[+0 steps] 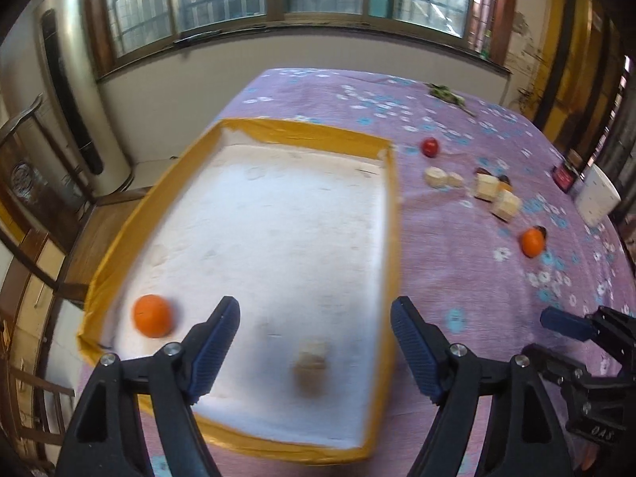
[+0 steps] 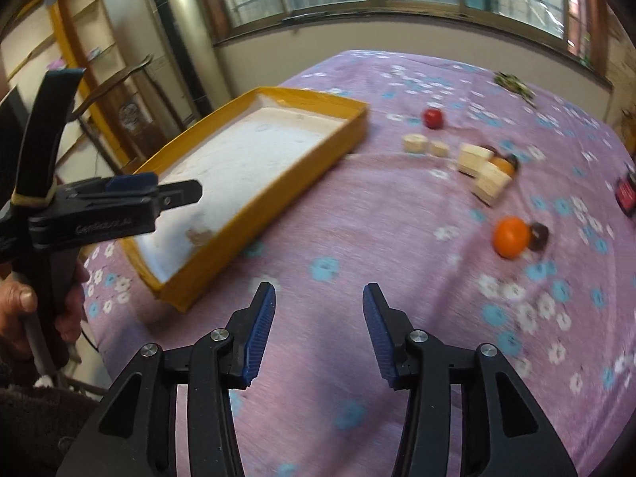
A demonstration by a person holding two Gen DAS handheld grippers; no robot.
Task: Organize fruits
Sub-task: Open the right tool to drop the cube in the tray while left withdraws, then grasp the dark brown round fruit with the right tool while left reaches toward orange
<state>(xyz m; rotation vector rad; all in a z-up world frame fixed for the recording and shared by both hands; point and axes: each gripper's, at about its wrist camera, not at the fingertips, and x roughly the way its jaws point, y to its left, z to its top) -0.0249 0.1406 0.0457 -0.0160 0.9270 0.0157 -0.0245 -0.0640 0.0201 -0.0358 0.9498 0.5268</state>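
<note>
Fruits scattered: one orange (image 1: 152, 315) lies in the yellow-rimmed tray (image 1: 119, 234), just left of the left gripper (image 1: 316, 344), whose jaws are spread wide and empty over a blurred tan block (image 1: 312, 361). Right gripper (image 2: 319, 332) also wide, empty, above the purple cloth (image 2: 357, 218). Ahead-right of it: second orange (image 2: 512, 237); red fruit (image 2: 432, 118) farther ahead.

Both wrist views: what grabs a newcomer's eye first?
The big yellow-rimmed tray with a white floor dominates the left of the purple floral tablecloth, with one round orange fruit in its near-left corner. To its right, loose on the cloth, lie another orange fruit, a small red fruit and pale wooden blocks. Both the left gripper and the right gripper hang empty, jaws open.
</note>
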